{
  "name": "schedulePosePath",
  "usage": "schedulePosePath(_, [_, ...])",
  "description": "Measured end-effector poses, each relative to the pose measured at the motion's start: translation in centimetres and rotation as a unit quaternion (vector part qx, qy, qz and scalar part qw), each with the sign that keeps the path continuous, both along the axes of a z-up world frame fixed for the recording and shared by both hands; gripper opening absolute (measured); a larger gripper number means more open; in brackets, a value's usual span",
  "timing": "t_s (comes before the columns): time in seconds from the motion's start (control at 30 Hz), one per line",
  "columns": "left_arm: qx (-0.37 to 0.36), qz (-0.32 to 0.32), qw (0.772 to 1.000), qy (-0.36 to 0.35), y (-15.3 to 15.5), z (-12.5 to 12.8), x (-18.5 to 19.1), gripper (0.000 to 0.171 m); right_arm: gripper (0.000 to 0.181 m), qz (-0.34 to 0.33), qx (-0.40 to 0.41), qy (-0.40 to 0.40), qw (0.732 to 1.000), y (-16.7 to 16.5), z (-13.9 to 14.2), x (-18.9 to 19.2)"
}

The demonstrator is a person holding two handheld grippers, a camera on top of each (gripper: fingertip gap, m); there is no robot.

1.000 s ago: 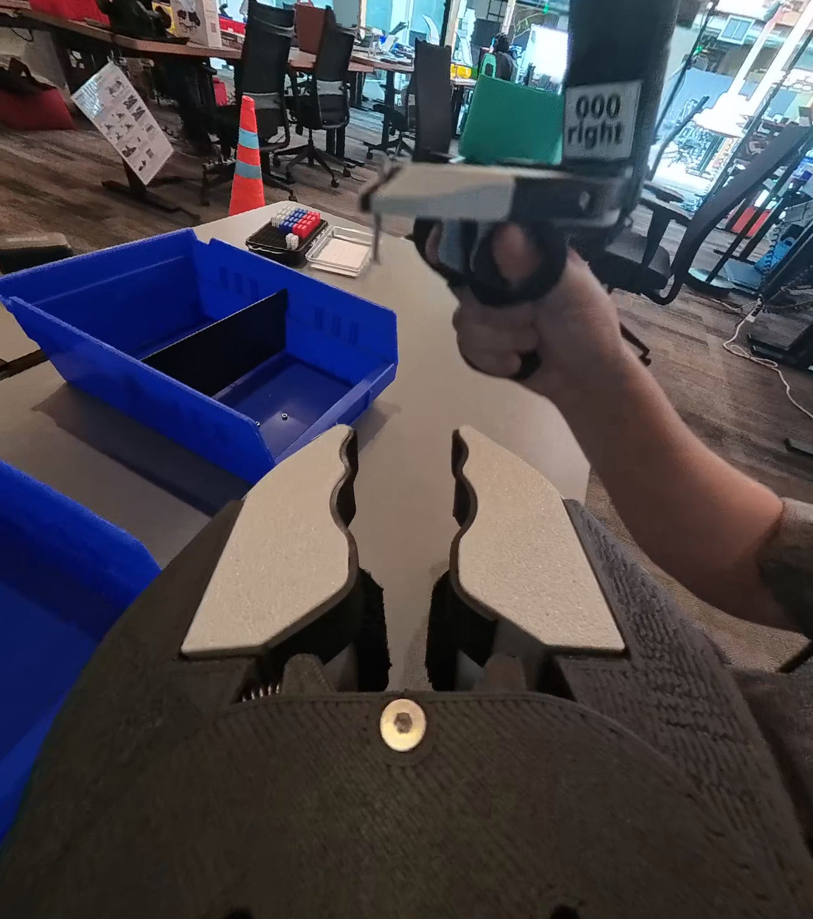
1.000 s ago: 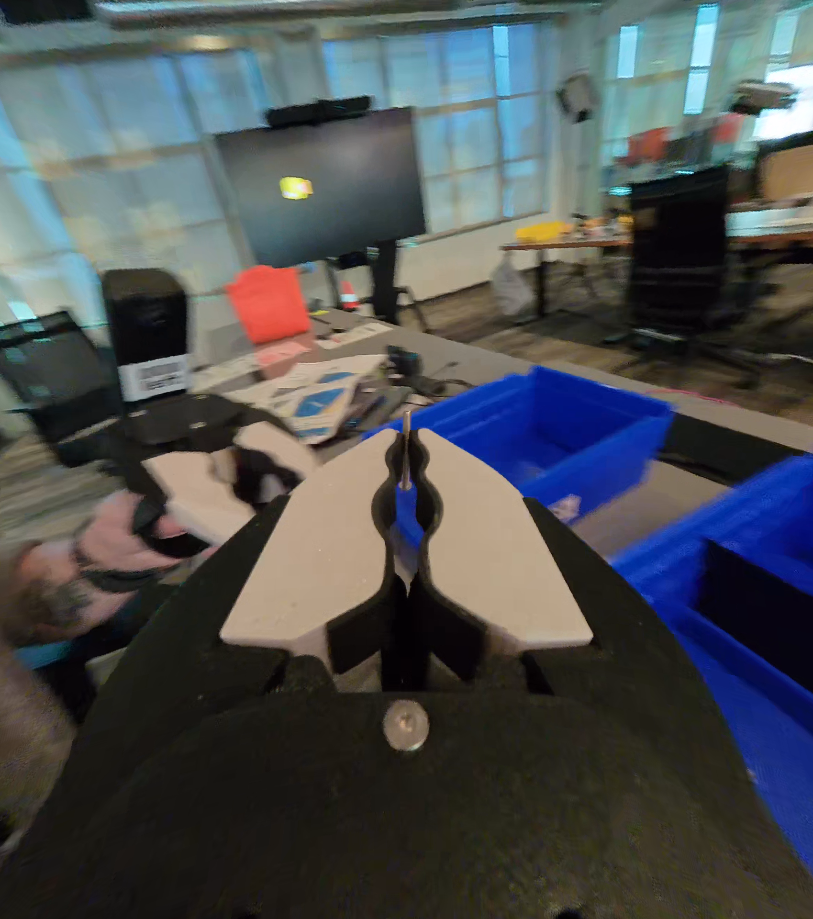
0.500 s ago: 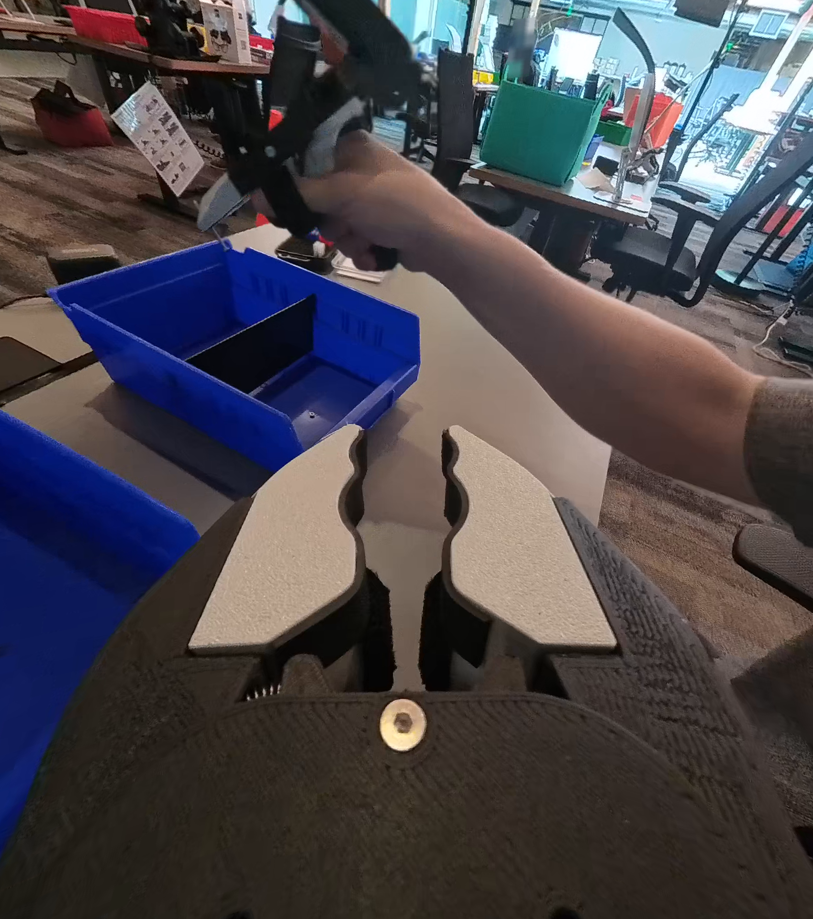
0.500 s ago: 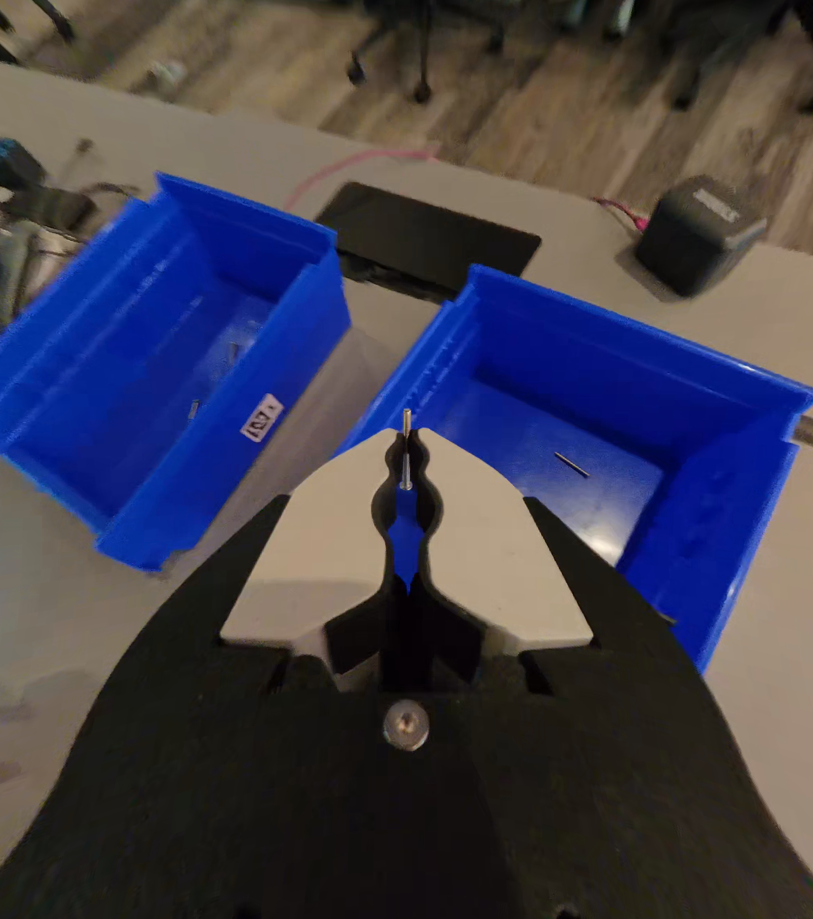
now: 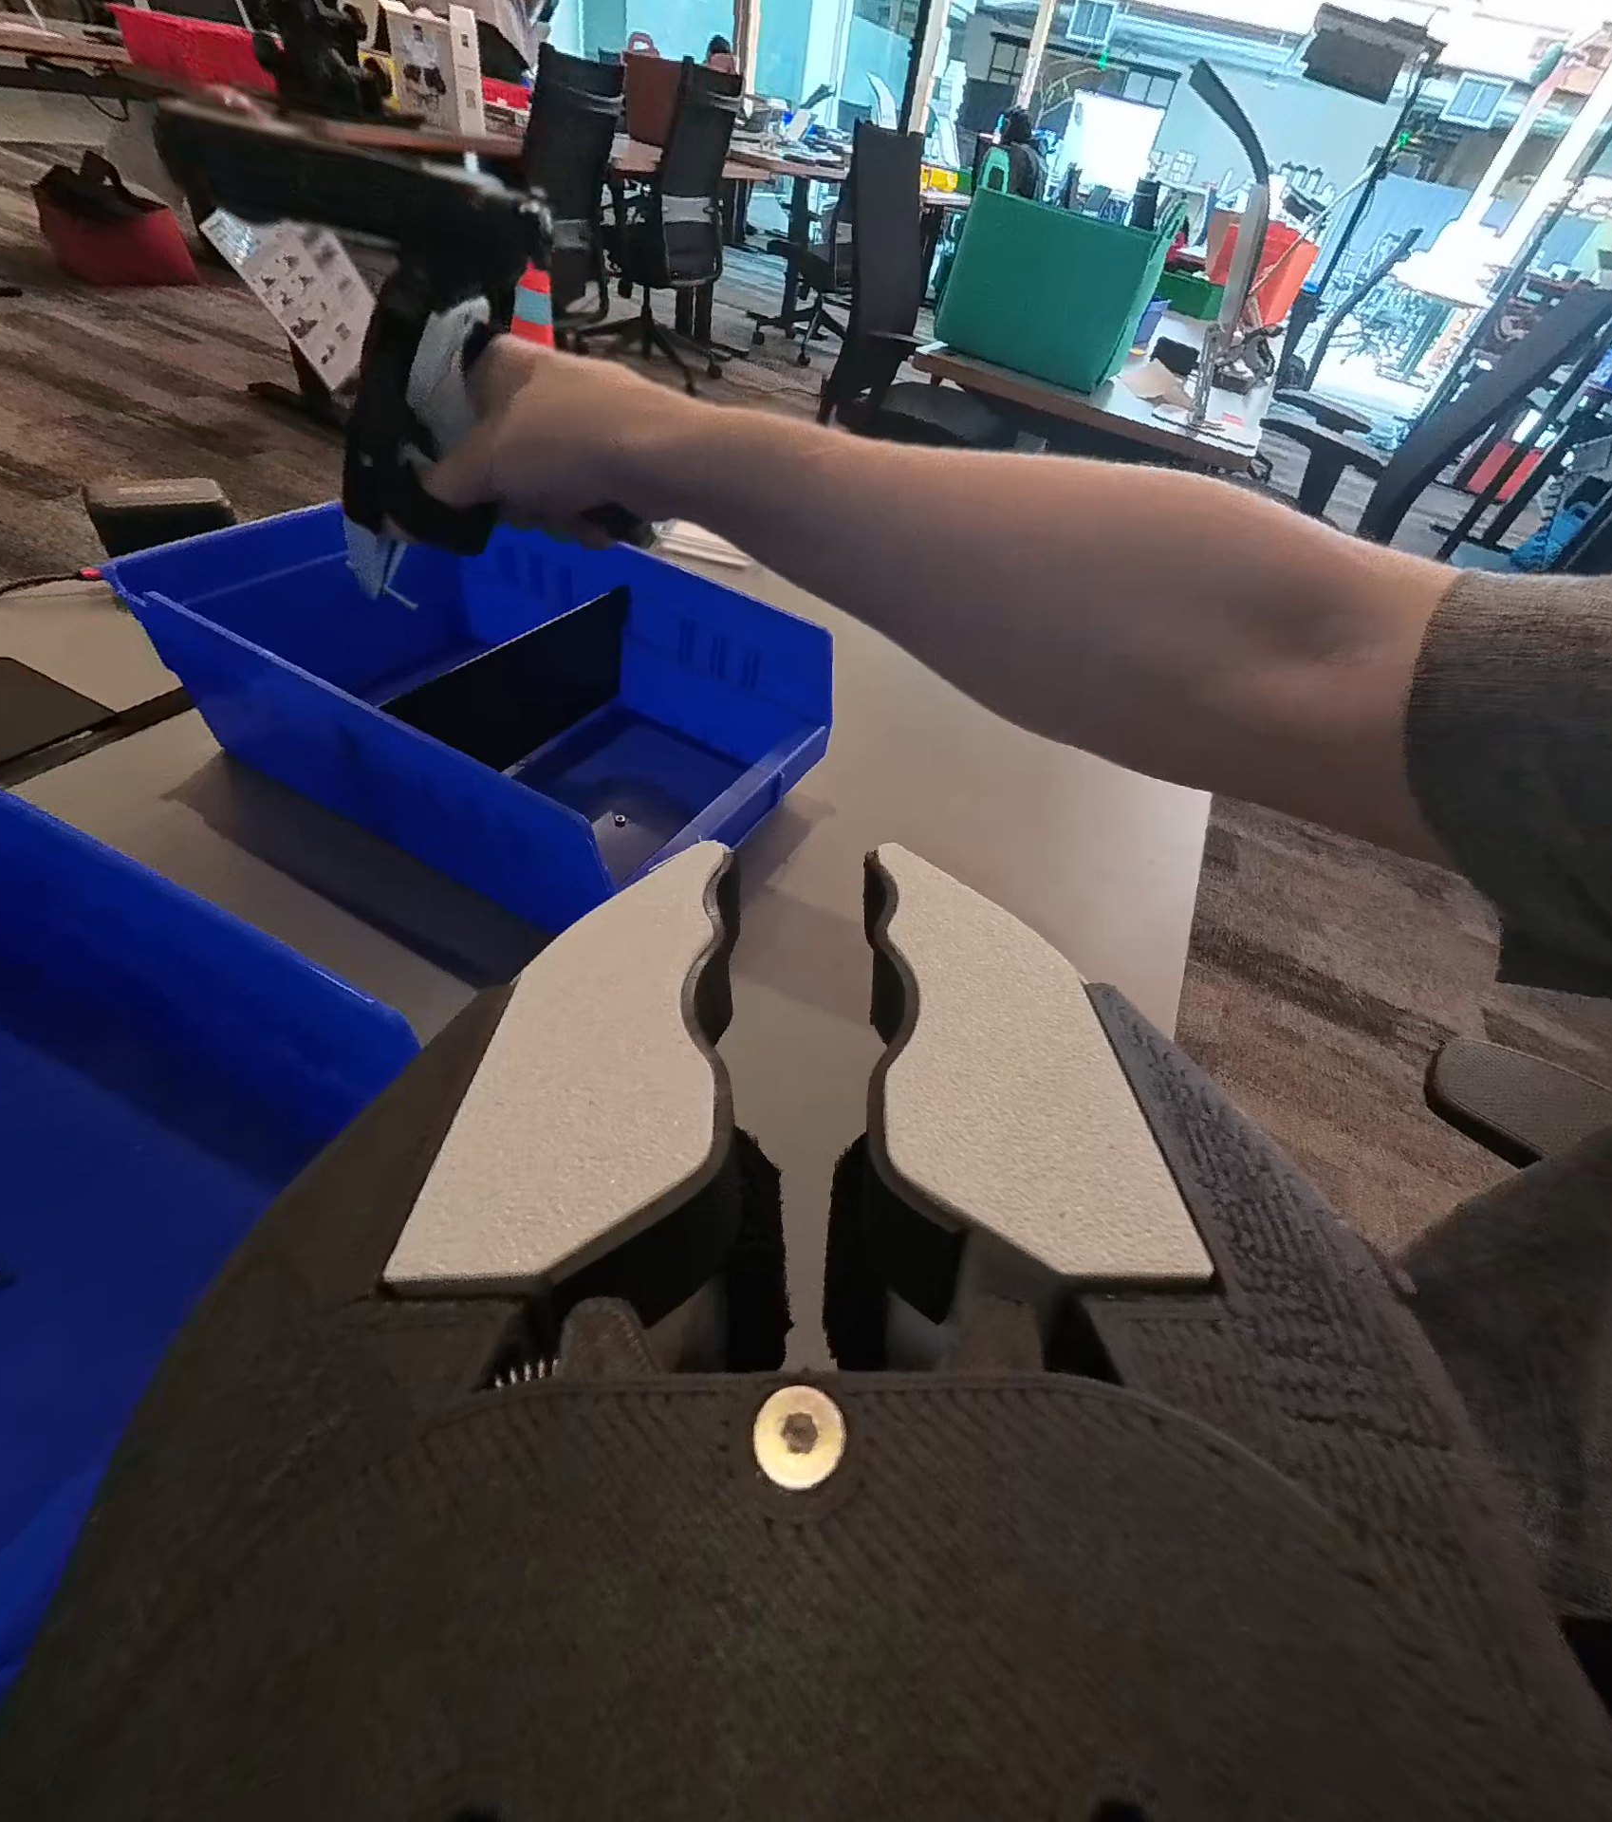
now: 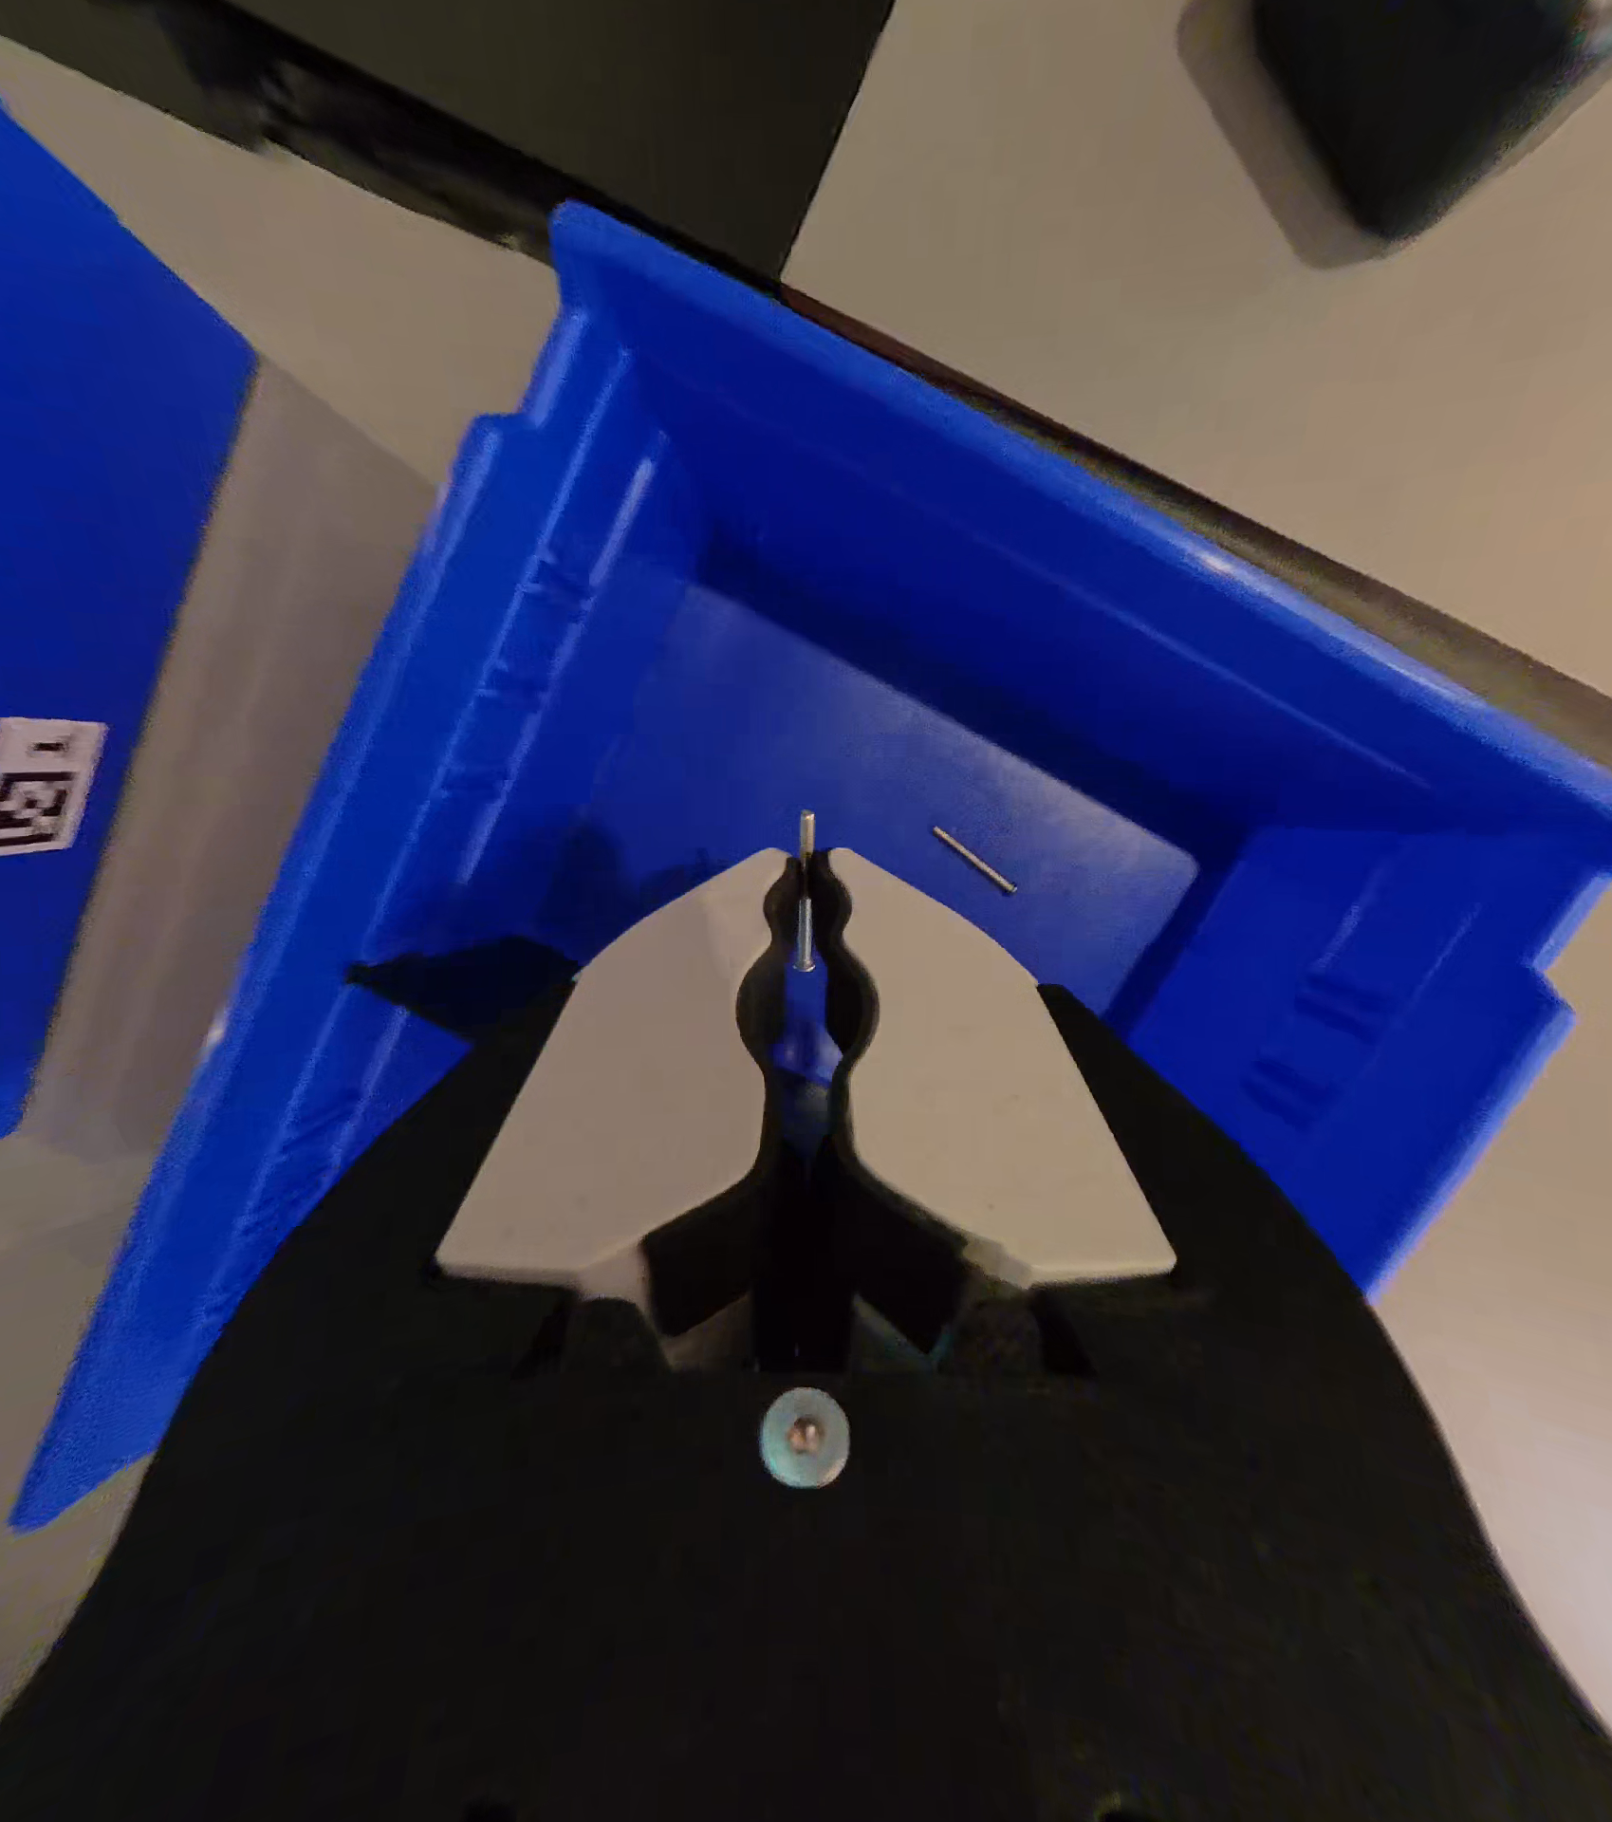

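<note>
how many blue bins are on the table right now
2. One divided blue bin sits farther out, with the right gripper above its far compartment; the other blue bin is nearer, left of the left gripper. Others may lie outside the views.

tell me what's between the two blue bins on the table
Only bare grey table lies between the divided blue bin and the near blue bin in the left wrist view; the right wrist view shows the same empty gap.

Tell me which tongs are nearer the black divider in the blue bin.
Right. The right tongs, shut on a thin metal pin, hang just past the black divider over the blue bin; the left tongs are open outside it.
</note>
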State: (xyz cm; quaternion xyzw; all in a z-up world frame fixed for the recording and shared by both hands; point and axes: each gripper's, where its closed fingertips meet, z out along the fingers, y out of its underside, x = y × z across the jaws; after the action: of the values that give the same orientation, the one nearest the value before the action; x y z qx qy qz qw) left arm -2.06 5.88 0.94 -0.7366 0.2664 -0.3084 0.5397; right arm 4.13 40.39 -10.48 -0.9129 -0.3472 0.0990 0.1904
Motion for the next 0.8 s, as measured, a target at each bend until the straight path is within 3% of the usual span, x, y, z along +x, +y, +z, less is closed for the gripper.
schedulePosePath(0.3, [-0.002,0.018,1.000,-0.004,0.8,-0.2,-1.3,0.024,0.002,0.035,-0.060,-0.083,0.994,0.0,-5.5,1.0])
schedulePosePath(0.8, [-0.004,0.027,1.000,-0.001,1.3,-0.6,-1.8,0.023,0.003,0.037,-0.095,-0.113,0.988,0.6,-7.9,2.5])
